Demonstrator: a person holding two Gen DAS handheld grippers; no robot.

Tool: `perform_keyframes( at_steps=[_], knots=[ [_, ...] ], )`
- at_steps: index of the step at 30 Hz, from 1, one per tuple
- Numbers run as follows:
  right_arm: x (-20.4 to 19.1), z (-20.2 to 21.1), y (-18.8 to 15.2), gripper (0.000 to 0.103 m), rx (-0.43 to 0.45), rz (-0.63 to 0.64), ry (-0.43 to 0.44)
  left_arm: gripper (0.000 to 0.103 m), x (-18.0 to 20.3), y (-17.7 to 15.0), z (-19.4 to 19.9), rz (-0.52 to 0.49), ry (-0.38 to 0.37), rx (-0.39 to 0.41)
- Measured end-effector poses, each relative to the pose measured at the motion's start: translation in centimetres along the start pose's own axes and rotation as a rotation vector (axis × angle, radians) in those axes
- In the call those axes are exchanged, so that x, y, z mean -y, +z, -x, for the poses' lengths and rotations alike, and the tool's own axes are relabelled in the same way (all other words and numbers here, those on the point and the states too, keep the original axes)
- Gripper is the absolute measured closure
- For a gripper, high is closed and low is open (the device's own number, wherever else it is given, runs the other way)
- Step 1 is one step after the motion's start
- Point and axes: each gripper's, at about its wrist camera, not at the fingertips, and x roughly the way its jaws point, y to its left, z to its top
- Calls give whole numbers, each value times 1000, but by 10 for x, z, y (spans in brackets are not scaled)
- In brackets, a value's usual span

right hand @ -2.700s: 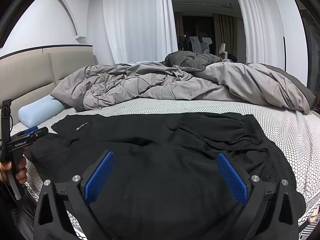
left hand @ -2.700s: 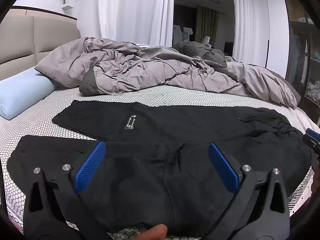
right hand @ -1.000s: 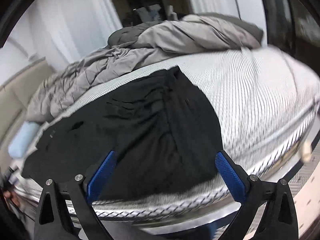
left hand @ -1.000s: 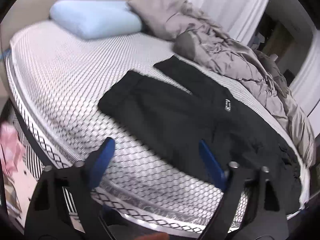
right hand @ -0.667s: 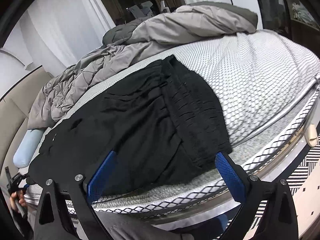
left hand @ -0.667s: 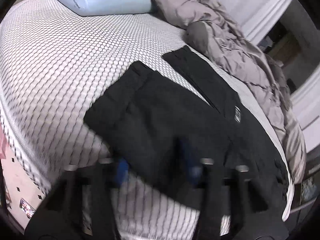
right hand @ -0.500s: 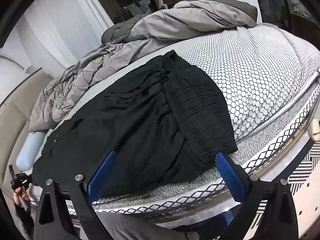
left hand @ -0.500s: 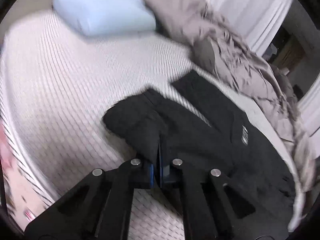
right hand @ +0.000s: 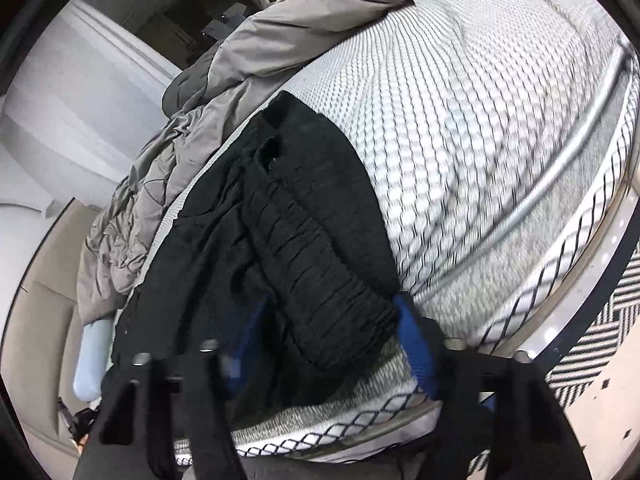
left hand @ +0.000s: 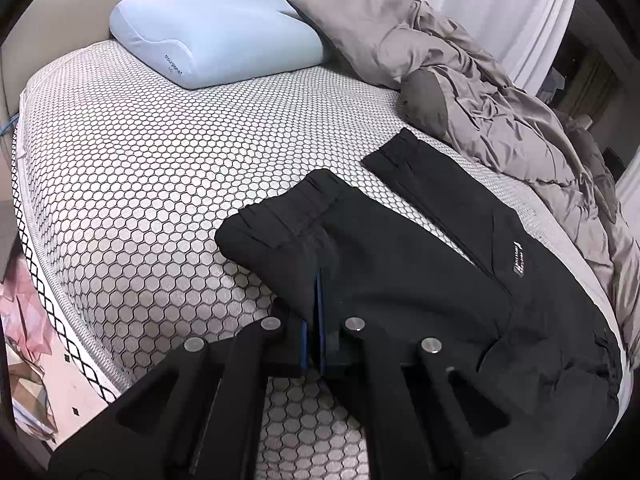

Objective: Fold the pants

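Observation:
Black pants (left hand: 400, 248) lie flat on the honeycomb-patterned mattress (left hand: 140, 160), both leg ends pointing toward the pillow. My left gripper (left hand: 316, 304) is shut on the near edge of the closer leg, just behind its gathered cuff (left hand: 288, 216). In the right wrist view the pants (right hand: 208, 264) stretch away, with the ribbed waistband (right hand: 320, 264) at the bed's near edge. My right gripper (right hand: 328, 336) straddles the waistband's near corner. Its jaws are closing, the blue pads (right hand: 414, 344) not clearly pressing the cloth.
A light blue pillow (left hand: 224, 36) lies by the headboard. A crumpled grey duvet (left hand: 480, 80) is heaped along the far side of the bed, also the duvet (right hand: 280, 32) behind the pants. The mattress edge (right hand: 520, 208) drops to a patterned floor (right hand: 600, 360).
The left gripper came down onto the near leg and closed on its edge. The right gripper rolled, dropped to the waistband corner, and its jaws narrowed around it.

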Motion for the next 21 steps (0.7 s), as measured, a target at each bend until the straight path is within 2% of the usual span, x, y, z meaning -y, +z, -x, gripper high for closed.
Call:
perform_keyframes(
  at_steps=[1,3,5,7,9,11,14,17,19,20,21],
  knots=[
    [-9,5,5,58,7,44,-25,102,0,-3,4,-7,-1,1],
    [-27,16,14,77,34,119,-41,102,3,-7,11,-13,-6,6],
    [-43,30,26,92,104,175,-93,102,7,-8,16,-16,-8,13],
    [-53,40,40,93,139,226,-110,102,11,-8,22,-13,-33,14],
    [-51,42,51,93,169,255,-185,102,11,-17,32,-28,-70,7],
    [-32,33,53,93,157,239,-248,101,13,-27,29,-43,-81,-24],
    [-7,11,53,93,118,188,-280,101,14,-44,19,-69,-82,-87],
    [-8,3,45,89,106,206,-322,101,17,-52,27,-106,-64,-79],
    [-13,12,45,73,115,201,-330,90,16,-52,39,-114,-67,-66],
    [-14,20,44,53,138,192,-328,83,14,-51,47,-113,-72,-63],
    [-16,30,41,41,174,188,-306,63,12,-50,51,-111,-71,-58]
  ],
)
